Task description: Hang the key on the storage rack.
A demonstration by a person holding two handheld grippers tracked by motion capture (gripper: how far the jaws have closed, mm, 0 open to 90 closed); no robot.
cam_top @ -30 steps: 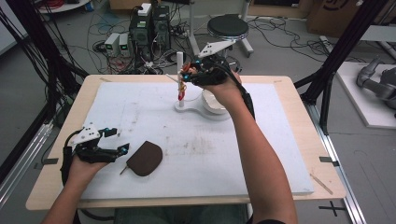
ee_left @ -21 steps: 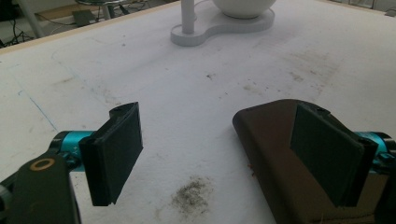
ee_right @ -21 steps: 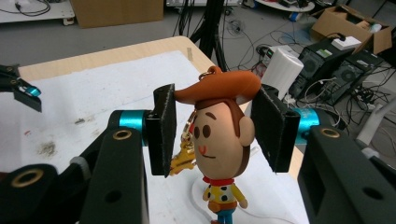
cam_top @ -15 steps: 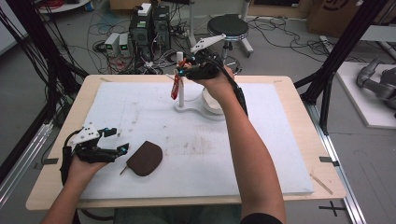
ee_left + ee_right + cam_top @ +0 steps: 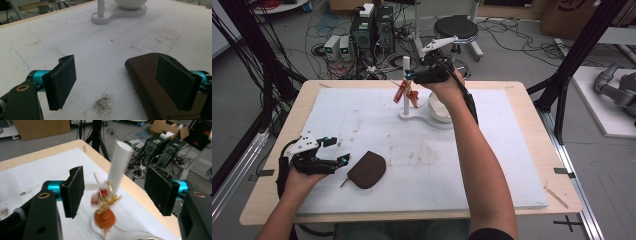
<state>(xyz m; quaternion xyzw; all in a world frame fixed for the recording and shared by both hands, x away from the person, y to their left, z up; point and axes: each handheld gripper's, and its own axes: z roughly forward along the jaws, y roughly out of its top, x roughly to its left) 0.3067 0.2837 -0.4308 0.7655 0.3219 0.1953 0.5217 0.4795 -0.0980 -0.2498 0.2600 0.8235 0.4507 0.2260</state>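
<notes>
- Ornament [image 5: 406, 93]: a small red and gold hanging charm with a tassel, a red tag and a round orange part at its bottom; it hangs by the white post [image 5: 406, 82] of the white stand [image 5: 422, 114] at the far middle of the bench [image 5: 522, 165].
- In the right gripper view the ornament [image 5: 104, 206] is blurred, so it seems to swing; whether its loop really sits on the post [image 5: 119, 167] cannot be told.
- Handling, as a judgement: it looks very light and soft, the tassel and thread are limp, and it will swing easily. The gold threads look delicate, so a hard pinch or a pull could damage them.
- The best place to take hold is probably the firmer upper part near the cord, not the loose tassel.
- Right gripper [image 5: 412, 77]: its fingers have just been opening and now stand wide apart; the ornament and the post are between them, but the pads [image 5: 75, 190] do not press on anything.
- Left gripper [image 5: 343, 159]: it rests low at the near left of the bench with its fingers [image 5: 62, 80] wide apart and holding nothing.
- A dark brown pouch [image 5: 367, 170] lies flat just beside it; in the left gripper view the pouch [image 5: 145, 80] is behind the right-hand finger, and contact cannot be told.
- A white bowl [image 5: 439, 107] sits on the stand near the right hand.
</notes>
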